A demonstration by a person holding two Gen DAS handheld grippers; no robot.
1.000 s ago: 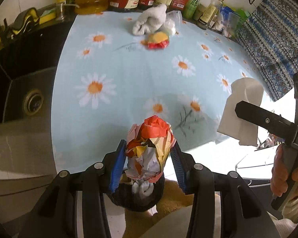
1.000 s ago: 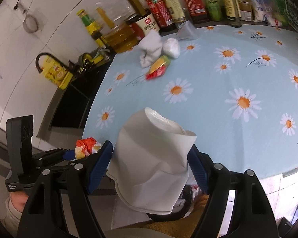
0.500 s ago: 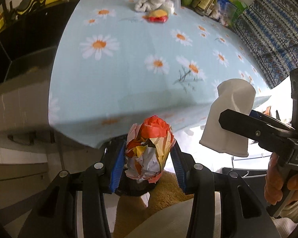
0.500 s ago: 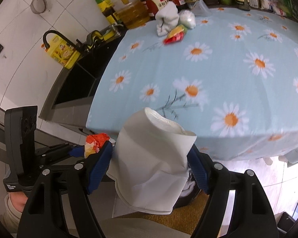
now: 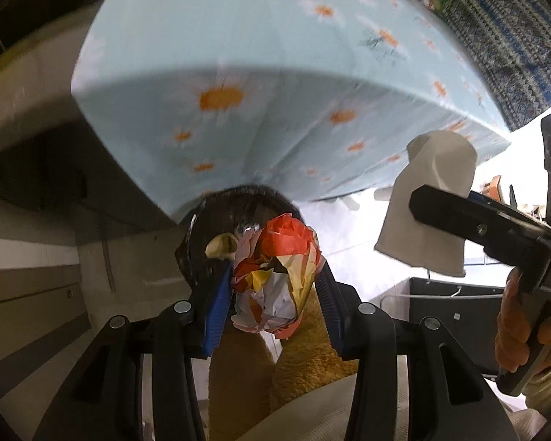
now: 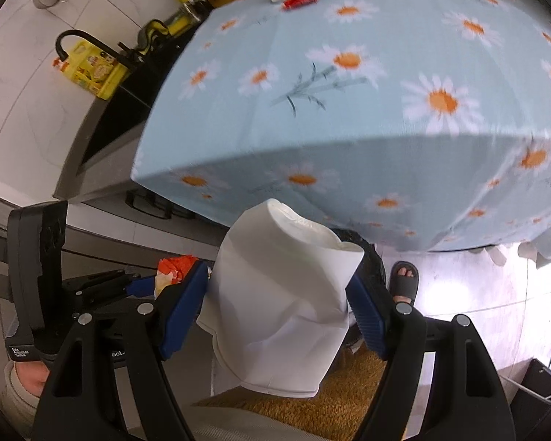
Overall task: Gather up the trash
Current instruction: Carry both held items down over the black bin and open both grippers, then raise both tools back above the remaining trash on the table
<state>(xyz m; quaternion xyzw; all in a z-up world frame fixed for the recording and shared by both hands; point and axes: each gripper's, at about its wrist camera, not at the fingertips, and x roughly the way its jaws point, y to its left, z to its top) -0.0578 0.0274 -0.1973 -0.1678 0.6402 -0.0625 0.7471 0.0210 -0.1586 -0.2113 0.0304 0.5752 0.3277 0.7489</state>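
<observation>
Right wrist: bin (image 6: 371, 257) behind paper (image 6: 283, 312).

grippers (image 5: 272, 286): 2 | crumpled wrappers (image 5: 275, 279): 1 | paper cups (image 6: 283, 312): 1 | bins (image 5: 216, 228): 1

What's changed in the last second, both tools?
Both tools came off the table and down past its edge toward the black-lined bin below. The left tool still grips the crumpled wrapper wad; the right tool still holds the white paper cup. Nothing released.
</observation>
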